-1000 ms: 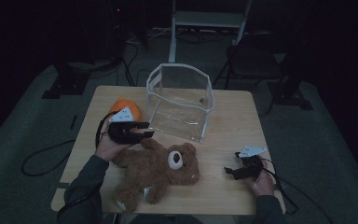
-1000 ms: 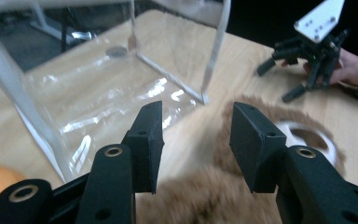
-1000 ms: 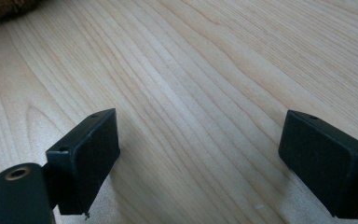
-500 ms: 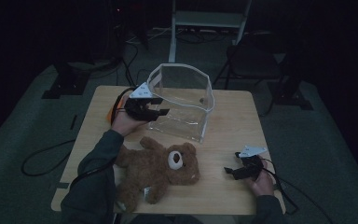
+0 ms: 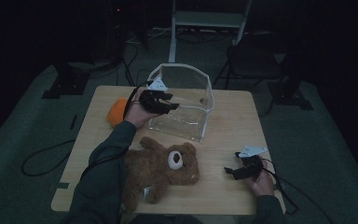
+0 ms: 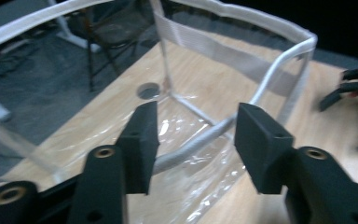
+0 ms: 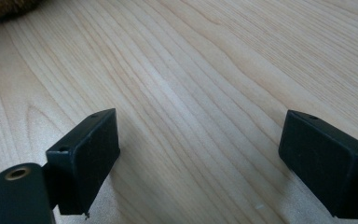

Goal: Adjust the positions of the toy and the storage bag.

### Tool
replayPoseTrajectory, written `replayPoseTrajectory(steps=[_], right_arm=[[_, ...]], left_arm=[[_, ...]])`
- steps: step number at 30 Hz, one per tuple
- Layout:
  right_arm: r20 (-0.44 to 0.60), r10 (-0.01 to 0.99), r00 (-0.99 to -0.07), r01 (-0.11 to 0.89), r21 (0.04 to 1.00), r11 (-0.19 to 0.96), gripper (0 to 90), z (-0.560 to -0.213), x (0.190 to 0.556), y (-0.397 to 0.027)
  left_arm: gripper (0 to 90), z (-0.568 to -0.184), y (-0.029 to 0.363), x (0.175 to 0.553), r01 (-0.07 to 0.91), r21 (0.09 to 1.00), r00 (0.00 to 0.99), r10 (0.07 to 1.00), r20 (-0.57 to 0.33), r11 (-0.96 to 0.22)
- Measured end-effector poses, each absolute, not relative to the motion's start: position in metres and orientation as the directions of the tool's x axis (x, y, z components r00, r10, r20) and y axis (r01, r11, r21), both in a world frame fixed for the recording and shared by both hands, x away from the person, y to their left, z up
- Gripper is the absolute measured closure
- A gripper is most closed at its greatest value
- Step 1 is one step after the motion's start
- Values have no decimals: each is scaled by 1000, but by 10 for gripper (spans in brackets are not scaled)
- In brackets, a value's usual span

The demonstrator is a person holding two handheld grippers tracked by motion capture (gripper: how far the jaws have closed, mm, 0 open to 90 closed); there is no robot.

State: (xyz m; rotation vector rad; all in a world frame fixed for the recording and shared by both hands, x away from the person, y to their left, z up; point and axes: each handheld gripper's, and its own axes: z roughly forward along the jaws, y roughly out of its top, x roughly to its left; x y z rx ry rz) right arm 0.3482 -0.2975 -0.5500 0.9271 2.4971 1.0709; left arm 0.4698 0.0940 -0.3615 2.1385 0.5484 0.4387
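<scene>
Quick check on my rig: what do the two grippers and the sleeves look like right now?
Both are black two-jaw tools. The left gripper has blocky matte pads on arms with brass-coloured screw holes; the right gripper has the same rectangular pads. In the high view each carries a pale three-cornered plate on top and trails a dark cable. The sleeves are dark grey-green.

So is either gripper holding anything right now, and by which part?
No. The left gripper straddles the rim of the clear bin with its jaws open, not pressing. The right gripper is open above bare table.
</scene>
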Motion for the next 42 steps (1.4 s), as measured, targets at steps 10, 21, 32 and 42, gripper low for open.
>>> replayPoseTrajectory(steps=[10,21,32,42], right_arm=[[4,651,-759,452,724,522,114,-550,348,-298],[4,651,-759,451,724,522,114,-550,348,-298],[4,652,-759,452,723,522,114,-550,348,-298],[4,651,-759,451,724,522,114,-550,348,-298]], left_arm=[[495,-361,85,473,206,793,848,509,149,-574],[868,-365,81,465,211,766,867,478,140,-607],[879,-364,77,427,156,778,934,346,83,-608],[878,-365,86,386,100,791,967,245,65,-604]])
